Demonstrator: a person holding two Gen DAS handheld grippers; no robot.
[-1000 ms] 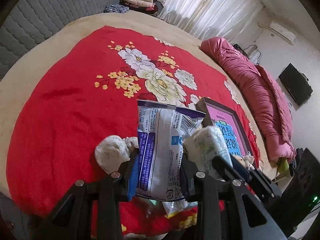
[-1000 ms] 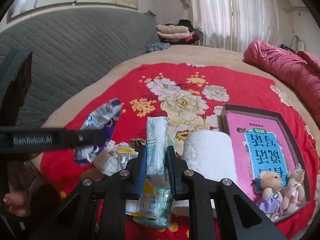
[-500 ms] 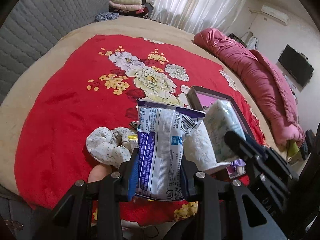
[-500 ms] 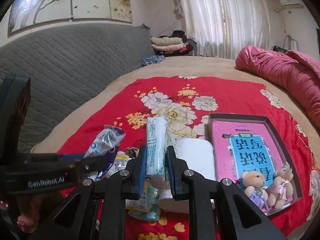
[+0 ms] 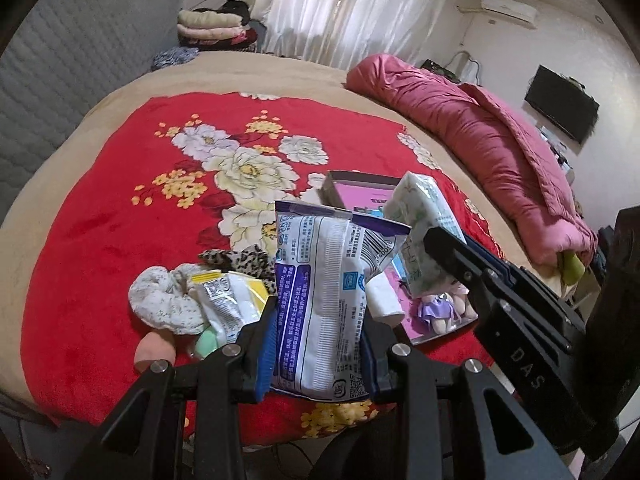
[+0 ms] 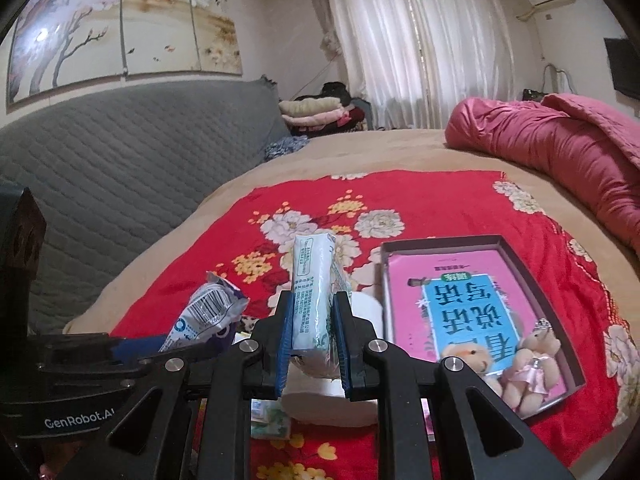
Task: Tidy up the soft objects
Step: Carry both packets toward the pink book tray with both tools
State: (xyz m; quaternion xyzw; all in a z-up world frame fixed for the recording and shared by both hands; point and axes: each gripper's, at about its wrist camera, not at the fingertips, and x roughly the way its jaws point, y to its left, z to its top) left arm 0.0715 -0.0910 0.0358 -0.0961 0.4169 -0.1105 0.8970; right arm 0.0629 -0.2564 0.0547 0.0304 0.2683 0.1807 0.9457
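My left gripper (image 5: 318, 344) is shut on a blue-and-white plastic pack (image 5: 324, 304), held above the near edge of the red flowered blanket (image 5: 100, 216). My right gripper (image 6: 312, 344) is shut on a pale green tissue pack (image 6: 312, 296), also lifted; both show in the left wrist view, the tissue pack (image 5: 424, 232) to the right. Below lie a white scrunchie (image 5: 160, 300), a leopard scrunchie (image 5: 236, 260), small sachets (image 5: 228, 300) and a white paper roll (image 6: 360, 308).
A brown box (image 6: 560, 344) with a pink-blue book (image 6: 468, 300) and two small teddy bears (image 6: 516, 364) lies on the right. A rolled pink quilt (image 5: 480, 136) lies along the far right. A grey padded headboard (image 6: 100, 168) stands left, folded clothes (image 5: 212, 26) at the back.
Both grippers have risen and pulled back from the bed with their packs held. The items on the blanket have come into view beneath them.
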